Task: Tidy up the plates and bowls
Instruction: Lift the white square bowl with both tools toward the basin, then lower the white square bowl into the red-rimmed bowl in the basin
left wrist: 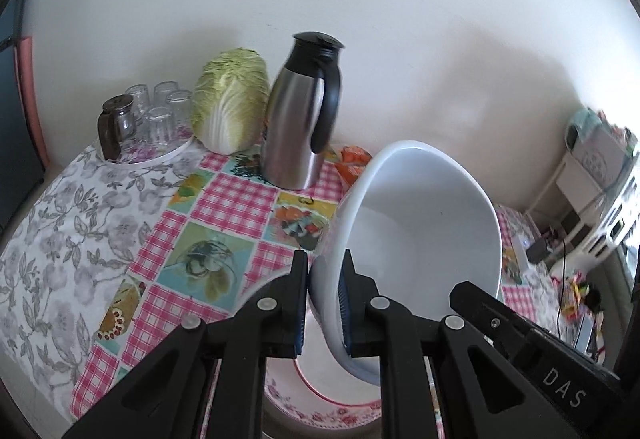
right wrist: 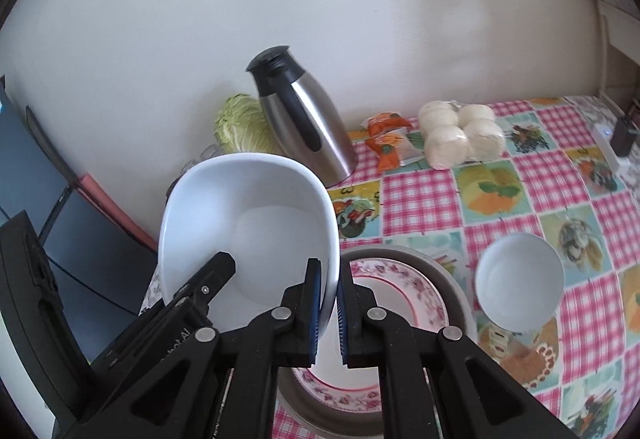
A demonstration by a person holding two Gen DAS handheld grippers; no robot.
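Both claws were closed on the rim of the large white bowl (left wrist: 420, 223). The left gripper (left wrist: 324, 303) pinched its left side and the right gripper (right wrist: 328, 303) its right side. The bowl hung above the flowered plate (right wrist: 400, 291).

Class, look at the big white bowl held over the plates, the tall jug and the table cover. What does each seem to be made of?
Big white bowl: probably glazed ceramic, though it could be melamine; smooth, glossy, even white.
Jug: brushed stainless steel body with soft streaky reflections; its lid and handle look like black plastic.
Table cover: likely wipe-clean vinyl or oilcloth; printed checks with a slight sheen.
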